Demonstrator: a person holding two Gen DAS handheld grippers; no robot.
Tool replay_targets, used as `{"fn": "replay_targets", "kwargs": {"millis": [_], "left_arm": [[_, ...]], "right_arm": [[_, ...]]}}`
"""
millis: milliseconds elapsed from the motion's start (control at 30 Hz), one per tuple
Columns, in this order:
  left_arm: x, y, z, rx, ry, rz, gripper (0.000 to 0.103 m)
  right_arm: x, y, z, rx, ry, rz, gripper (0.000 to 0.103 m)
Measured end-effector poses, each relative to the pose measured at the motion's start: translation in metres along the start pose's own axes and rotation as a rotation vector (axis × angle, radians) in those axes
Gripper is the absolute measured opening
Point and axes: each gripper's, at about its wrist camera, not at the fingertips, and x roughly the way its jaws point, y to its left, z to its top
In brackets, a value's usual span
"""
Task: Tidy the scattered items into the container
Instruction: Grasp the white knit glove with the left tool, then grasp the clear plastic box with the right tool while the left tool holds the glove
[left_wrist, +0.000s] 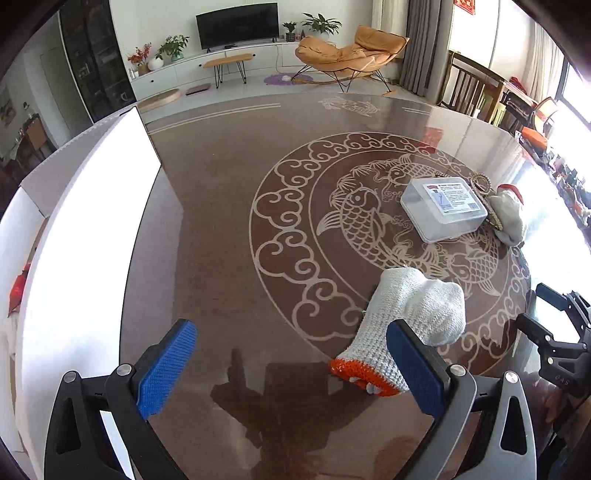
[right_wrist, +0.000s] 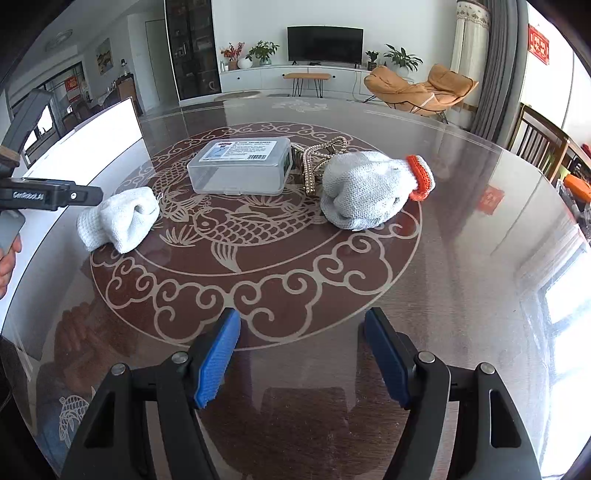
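Knit white gloves lie on my glass tabletop (right_wrist: 461, 258). One glove (left_wrist: 410, 321) sits just ahead of my left tool (left_wrist: 291, 365), whose blue pads are spread wide with nothing between them. My right tool (right_wrist: 303, 354) is spread too, empty, well short of the other glove (right_wrist: 365, 188). A clear box (right_wrist: 240, 170) lies between the gloves, a beaded piece (right_wrist: 317, 162) beside it. A white container (left_wrist: 85, 236) stands at my left.
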Motion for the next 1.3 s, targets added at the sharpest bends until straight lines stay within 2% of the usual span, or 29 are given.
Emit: {"fn": "replay_targets", "kwargs": {"millis": [67,100,133,200,300,367,500,600,733,833,867,900,933,967,1033,1167,1233,1300], "left_arm": [[-0.022,0.002,-0.005,0.0,-0.064,-0.109,0.103],[-0.027,0.0,-0.004,0.033,-0.094,-0.169,0.103],[-0.026,-0.007,-0.003,0.085,-0.093,-0.198,0.103],[-0.011,-0.026,0.002,0.187,-0.044,-0.198,0.103],[0.022,-0.052,0.0,0.279,0.01,-0.256,0.103],[0.034,-0.06,-0.002,0.303,0.014,-0.243,0.103],[0.057,-0.062,0.005,0.264,0.041,-0.242,0.103],[0.061,-0.072,0.006,0.298,0.012,-0.192,0.103],[0.062,-0.075,0.003,0.247,-0.033,-0.171,0.103],[0.061,-0.074,0.005,0.225,-0.025,-0.151,0.103],[0.058,-0.073,0.005,0.21,-0.044,-0.146,0.087],[0.053,-0.071,0.004,0.195,-0.072,-0.137,0.056],[0.051,-0.069,0.004,0.172,-0.083,-0.129,0.042],[0.05,-0.066,0.004,0.139,-0.082,-0.122,0.037],[0.047,-0.059,-0.001,0.077,-0.092,-0.108,0.036],[0.034,-0.042,-0.027,0.015,-0.114,-0.014,0.036],[0.027,-0.032,-0.041,-0.021,-0.126,-0.006,0.036],[0.022,-0.023,-0.051,-0.047,-0.128,-0.012,0.036]], "right_arm": [[0.0,0.0,0.0,0.0,0.0,0.0,0.072],[0.0,0.0,0.0,0.0,0.0,0.0,0.072],[0.0,0.0,0.0,0.0,0.0,0.001,0.072],[0.0,0.0,0.0,0.001,0.0,0.001,0.072],[0.0,0.0,0.0,0.0,0.0,0.001,0.072],[0.0,0.0,0.0,0.0,0.0,0.001,0.072],[0.0,0.0,0.0,0.0,0.0,0.001,0.072],[0.0,0.0,0.0,0.0,0.0,0.001,0.072],[0.0,0.0,0.0,0.0,0.0,0.001,0.072],[0.0,0.0,0.0,0.0,0.0,0.001,0.072],[0.0,0.0,0.0,0.0,0.0,0.001,0.072],[0.0,0.0,0.0,0.0,0.0,0.001,0.072],[0.0,0.0,0.0,0.0,0.0,0.002,0.072],[0.0,0.0,0.0,0.0,0.0,0.002,0.072],[0.0,0.0,0.0,0.0,0.0,0.002,0.072],[-0.001,-0.005,0.0,0.023,-0.008,0.03,0.072],[-0.003,-0.014,0.0,0.072,-0.024,0.053,0.07],[-0.007,-0.026,-0.002,0.152,-0.043,0.039,0.07]]}}
